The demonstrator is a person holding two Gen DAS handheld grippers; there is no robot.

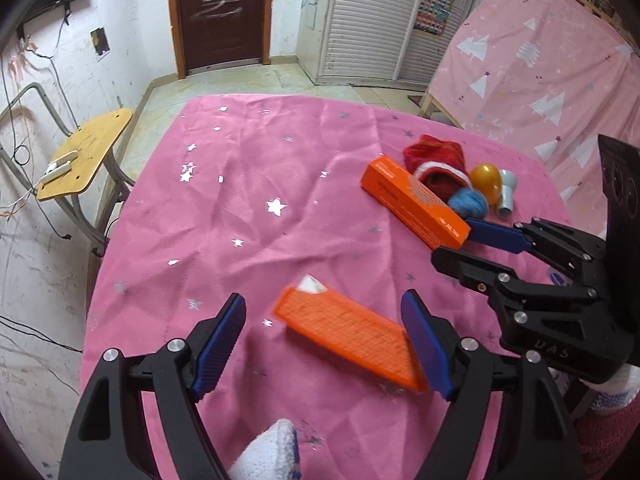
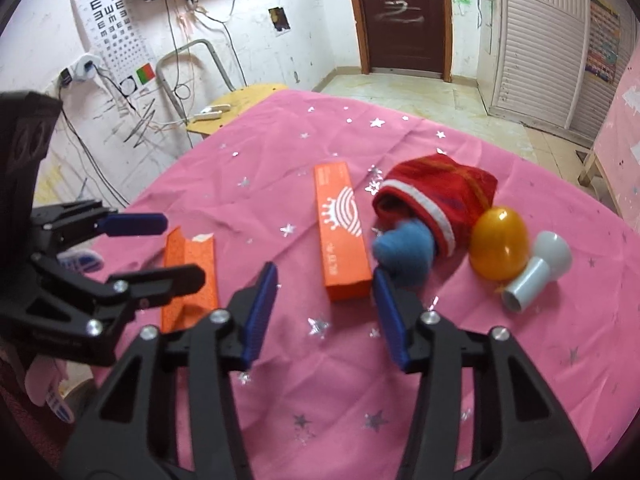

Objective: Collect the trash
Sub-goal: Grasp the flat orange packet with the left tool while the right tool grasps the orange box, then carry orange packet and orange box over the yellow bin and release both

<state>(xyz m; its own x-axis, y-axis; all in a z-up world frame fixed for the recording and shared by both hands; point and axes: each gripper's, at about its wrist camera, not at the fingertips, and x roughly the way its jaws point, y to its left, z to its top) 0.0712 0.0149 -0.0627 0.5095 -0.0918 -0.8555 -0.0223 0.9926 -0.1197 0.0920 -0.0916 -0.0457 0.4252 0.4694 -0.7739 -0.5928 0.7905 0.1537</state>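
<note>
A flattened orange carton [image 1: 352, 334] with a torn white end lies on the pink star cloth between the open fingers of my left gripper [image 1: 324, 344]; it also shows in the right wrist view [image 2: 192, 276]. A longer orange box [image 2: 340, 236] lies just ahead of my open right gripper [image 2: 324, 312]; it also shows in the left wrist view [image 1: 416, 202]. Beside it lie a red pouch [image 2: 432, 200] with a blue fuzzy ball [image 2: 404, 250] at its mouth, a gold egg [image 2: 498, 242] and a pale blue plastic piece [image 2: 536, 272]. Both grippers are empty.
The round table [image 1: 240, 200] has a pink cloth with silver stars. A yellow wooden chair [image 1: 82, 152] with a power strip stands past the table's left edge. A pink-draped frame [image 1: 540, 68] is at the right. A door [image 1: 222, 12] is at the back.
</note>
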